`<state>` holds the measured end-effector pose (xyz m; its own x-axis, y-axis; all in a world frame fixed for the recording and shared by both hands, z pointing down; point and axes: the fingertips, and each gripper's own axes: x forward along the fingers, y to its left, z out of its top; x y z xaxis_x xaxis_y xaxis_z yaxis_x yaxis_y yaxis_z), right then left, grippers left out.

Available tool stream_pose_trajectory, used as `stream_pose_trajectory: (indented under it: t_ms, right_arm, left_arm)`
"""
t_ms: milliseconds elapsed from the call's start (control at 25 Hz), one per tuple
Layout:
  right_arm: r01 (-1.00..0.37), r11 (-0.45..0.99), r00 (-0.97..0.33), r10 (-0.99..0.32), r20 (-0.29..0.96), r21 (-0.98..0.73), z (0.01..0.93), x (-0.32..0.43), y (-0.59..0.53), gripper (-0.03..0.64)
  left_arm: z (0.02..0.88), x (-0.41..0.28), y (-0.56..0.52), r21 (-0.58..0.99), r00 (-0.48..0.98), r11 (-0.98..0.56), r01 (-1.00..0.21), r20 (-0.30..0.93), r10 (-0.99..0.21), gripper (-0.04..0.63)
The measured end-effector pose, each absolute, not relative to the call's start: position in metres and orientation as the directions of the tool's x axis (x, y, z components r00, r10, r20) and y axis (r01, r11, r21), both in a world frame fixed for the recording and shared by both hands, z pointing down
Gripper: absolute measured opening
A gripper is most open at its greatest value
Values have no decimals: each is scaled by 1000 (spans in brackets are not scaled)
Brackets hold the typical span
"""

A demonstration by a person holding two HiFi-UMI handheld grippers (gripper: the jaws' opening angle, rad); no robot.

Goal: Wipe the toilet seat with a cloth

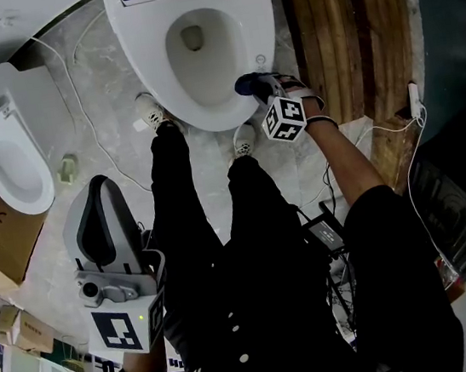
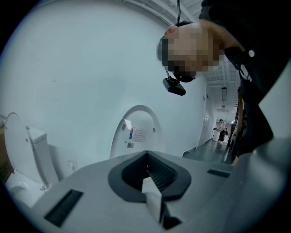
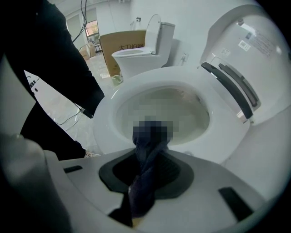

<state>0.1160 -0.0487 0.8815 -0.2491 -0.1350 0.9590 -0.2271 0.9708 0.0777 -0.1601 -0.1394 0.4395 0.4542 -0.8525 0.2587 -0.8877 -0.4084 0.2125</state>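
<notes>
The right gripper [image 1: 259,86] reaches to the upper middle of the head view, its jaws clamped on a dark blue cloth [image 1: 246,83] that rests on the right rim of the white toilet seat [image 1: 206,117]. In the right gripper view the cloth [image 3: 146,170] fills the gap between the jaws, bunched and twisted. The left gripper [image 1: 98,204] hangs at the lower left (well apart from the toilet), jaws together and empty. A second toilet [image 1: 14,169] stands at the left edge.

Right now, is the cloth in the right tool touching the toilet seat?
Cannot tell. The head view shows the cloth over the toilet seat from above; in the right gripper view its tip is blurred.
</notes>
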Motion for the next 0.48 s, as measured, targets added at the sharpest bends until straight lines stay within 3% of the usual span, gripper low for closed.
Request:
stream_pose_trajectory:
  t_ms: [480]
  right_arm:
    - [-267,964,-305,-62,950,-23,880,96,2,93]
  left_arm:
    - [437,-157,-128,216,455,-409,-887,247,-856,8]
